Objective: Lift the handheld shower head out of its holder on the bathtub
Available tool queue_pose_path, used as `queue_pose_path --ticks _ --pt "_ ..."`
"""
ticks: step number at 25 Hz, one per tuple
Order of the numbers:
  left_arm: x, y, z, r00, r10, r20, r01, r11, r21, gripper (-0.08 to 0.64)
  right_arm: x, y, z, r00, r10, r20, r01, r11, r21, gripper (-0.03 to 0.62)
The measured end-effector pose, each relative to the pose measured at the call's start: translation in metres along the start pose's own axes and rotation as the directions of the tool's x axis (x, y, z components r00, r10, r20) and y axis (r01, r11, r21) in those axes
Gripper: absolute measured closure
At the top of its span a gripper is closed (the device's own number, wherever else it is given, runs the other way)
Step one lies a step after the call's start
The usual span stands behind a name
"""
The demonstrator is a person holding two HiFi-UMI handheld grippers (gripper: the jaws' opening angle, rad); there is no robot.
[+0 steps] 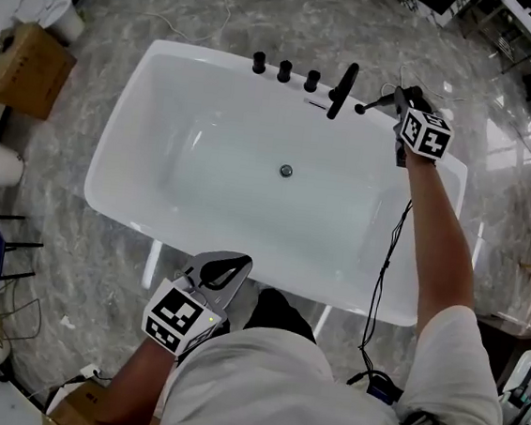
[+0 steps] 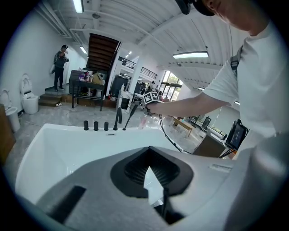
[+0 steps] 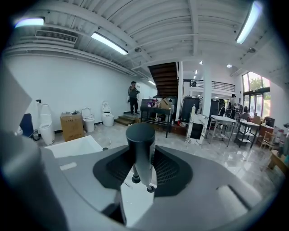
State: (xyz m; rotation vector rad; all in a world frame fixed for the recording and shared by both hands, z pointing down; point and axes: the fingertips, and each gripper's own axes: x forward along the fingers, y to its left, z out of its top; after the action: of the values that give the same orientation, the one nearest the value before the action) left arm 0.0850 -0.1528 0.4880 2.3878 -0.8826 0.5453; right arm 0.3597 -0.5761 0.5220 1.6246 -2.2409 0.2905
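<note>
Over the bathtub's (image 1: 122, 145) far rim, the right gripper (image 1: 402, 100) clamps the shower head (image 3: 141, 144); the left gripper (image 1: 237, 266), beside the near rim, is closed and empty.

No text, brand, number or sign can be read anywhere. Only black-and-white square patterns, without letters, are carried by the marker cubes (image 1: 425, 134); any print on the cardboard box (image 1: 21, 68) cannot be made out.

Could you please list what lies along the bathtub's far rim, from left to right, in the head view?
Three black knobs → tall black spout → shower head → right tool gripping it.
</note>
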Motion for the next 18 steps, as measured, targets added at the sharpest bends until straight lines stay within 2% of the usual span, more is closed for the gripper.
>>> queue_pose_path --ticks 18 --pt "-0.045 -0.005 0.002 0.999 0.003 0.033 -0.005 0.999 0.054 0.554 -0.094 0.031 0.05 0.996 0.02 0.083 -0.019 1.0 -0.015 0.448"
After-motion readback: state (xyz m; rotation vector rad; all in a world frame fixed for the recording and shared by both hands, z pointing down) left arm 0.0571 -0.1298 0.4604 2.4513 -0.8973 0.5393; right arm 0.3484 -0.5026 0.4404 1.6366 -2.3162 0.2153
